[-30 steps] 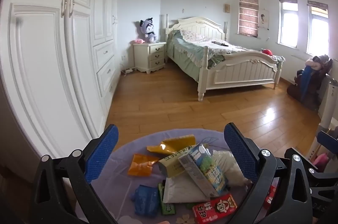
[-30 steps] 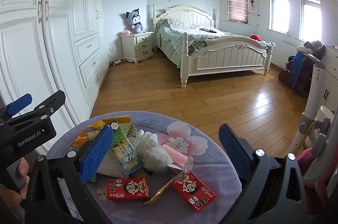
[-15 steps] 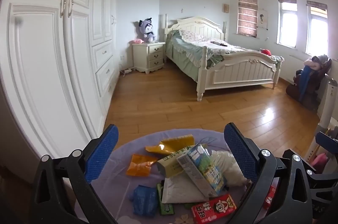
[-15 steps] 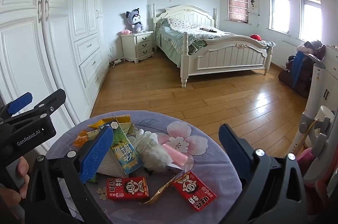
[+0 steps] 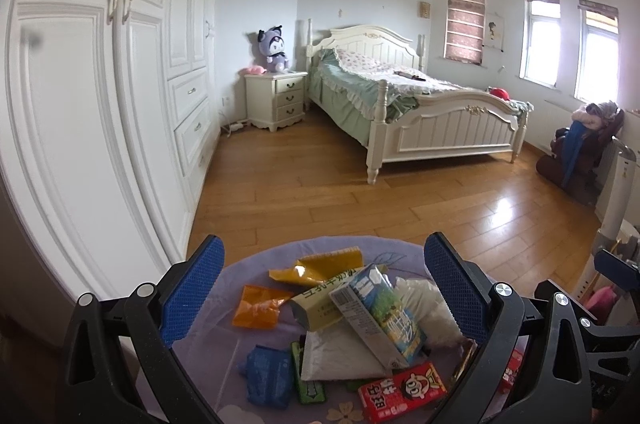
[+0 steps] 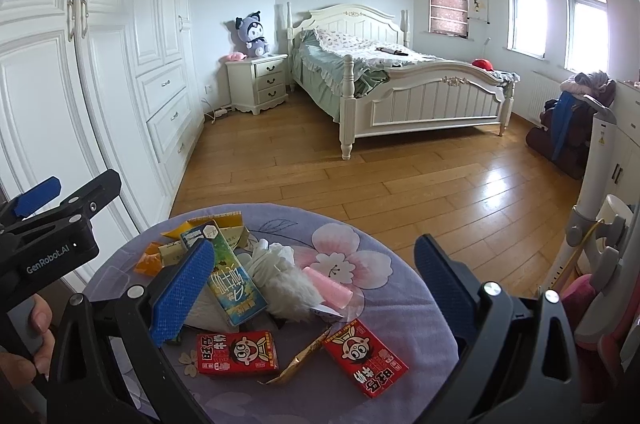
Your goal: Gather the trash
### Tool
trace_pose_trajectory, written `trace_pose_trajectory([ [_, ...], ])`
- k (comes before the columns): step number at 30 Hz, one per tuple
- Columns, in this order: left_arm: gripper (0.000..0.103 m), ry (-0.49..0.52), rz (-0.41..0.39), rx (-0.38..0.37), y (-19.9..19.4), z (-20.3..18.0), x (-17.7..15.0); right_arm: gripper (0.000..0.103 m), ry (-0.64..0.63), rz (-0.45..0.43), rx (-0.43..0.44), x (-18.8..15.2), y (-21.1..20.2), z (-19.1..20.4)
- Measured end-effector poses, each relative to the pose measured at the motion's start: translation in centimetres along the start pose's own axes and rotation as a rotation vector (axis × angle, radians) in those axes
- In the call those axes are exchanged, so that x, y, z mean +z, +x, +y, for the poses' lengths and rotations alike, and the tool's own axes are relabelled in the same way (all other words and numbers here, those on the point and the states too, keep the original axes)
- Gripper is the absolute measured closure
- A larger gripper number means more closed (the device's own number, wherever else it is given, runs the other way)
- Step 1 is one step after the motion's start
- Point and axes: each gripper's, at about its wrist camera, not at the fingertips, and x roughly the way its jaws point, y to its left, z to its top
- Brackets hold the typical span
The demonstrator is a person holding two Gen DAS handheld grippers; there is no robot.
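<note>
From my feed, the round table [image 6: 400, 288] wears a lilac cloth printed with pink-and-white blossoms. Near its front edge I see two red cartons [image 6: 237, 352] with a cartoon face. The milk carton [image 5: 380, 312] is blue, green and white; beside it lie a yellow wrapper [image 5: 320, 264], an orange one [image 5: 256, 310], a blue one [image 5: 266, 374] and a white tissue wad [image 6: 280, 276] (a pale pink roll [image 6: 326, 290] touches it). Both grippers show black frames with blue pads [image 5: 192, 294]. The floor [image 6: 400, 179] is honey-brown wood.
</note>
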Motion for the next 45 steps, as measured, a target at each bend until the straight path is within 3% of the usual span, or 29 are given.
trace_pose_trajectory([
  [10,0.005,0.024,0.033,-0.049,0.44,-0.52,-0.08,0.004,-0.003,0.006,-0.003,-0.10,0.03,0.00],
  [45,0.005,0.047,0.034,-0.037,0.39,-0.49,-0.05,0.004,-0.004,0.019,-0.047,0.20,0.19,0.06],
])
